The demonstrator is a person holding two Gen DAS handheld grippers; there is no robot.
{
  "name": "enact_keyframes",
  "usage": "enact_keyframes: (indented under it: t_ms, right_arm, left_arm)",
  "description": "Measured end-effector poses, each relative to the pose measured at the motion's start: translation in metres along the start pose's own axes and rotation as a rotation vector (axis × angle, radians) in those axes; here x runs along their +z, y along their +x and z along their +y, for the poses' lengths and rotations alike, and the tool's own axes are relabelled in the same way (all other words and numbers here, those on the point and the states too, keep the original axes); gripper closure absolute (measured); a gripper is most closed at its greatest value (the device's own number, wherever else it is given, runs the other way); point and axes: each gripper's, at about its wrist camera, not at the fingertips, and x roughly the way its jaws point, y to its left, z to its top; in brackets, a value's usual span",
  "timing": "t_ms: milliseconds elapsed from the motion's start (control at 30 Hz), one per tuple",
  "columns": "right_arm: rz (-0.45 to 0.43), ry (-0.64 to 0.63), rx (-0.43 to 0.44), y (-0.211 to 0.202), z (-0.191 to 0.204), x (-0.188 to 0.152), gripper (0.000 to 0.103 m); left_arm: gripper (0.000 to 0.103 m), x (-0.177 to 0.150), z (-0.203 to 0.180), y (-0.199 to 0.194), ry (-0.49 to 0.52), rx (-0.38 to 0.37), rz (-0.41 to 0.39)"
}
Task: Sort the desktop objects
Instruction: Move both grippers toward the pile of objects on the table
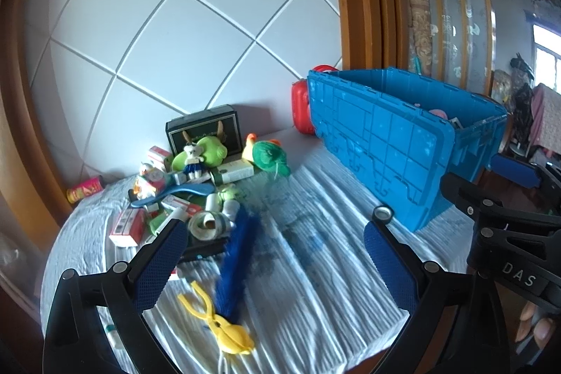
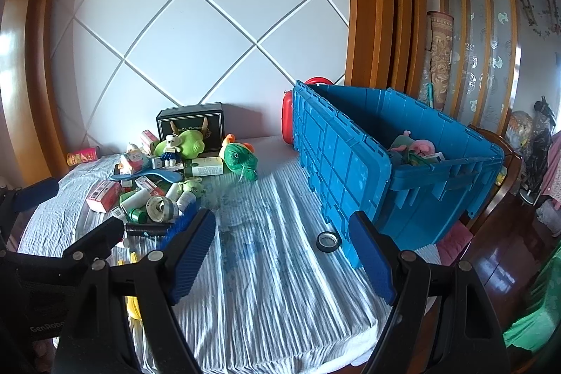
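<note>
Both grippers are wide open over a messy table.

On the far left sits a pile of toys and boxes (image 2: 154,170), with a blue brush (image 1: 236,263) and yellow clip (image 1: 224,328) lying nearer. The left gripper (image 1: 277,233) holds nothing, and neither does the right gripper (image 2: 284,226). A black tape roll (image 2: 328,240) lies just beside the big blue bin (image 2: 350,163) on the right, which has soft toys inside.

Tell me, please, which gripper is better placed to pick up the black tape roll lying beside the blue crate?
Probably the right gripper: the black tape roll lies between its open fingers, near the blue crate. The left gripper, also open, faces the blue brush and yellow clip.
</note>
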Motion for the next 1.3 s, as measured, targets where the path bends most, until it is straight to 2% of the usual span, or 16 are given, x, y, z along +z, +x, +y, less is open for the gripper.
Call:
enact_keyframes:
  t_ms: [333,1167,1300]
  right_arm:
    - [-0.024,0.004,-0.001,0.002,-0.001,-0.006,0.025]
    - [0.021,0.0,0.069,0.023,-0.022,0.006,0.025]
    - [0.02,-0.014,0.087,0.027,-0.022,0.007,0.025]
  left_arm:
    - [0.001,-0.003,0.003,0.005,0.002,0.035,0.021]
    - [0.001,-0.003,-0.005,0.012,-0.025,0.137,0.027]
    - [0.001,-0.005,-0.004,0.014,-0.031,0.171,0.033]
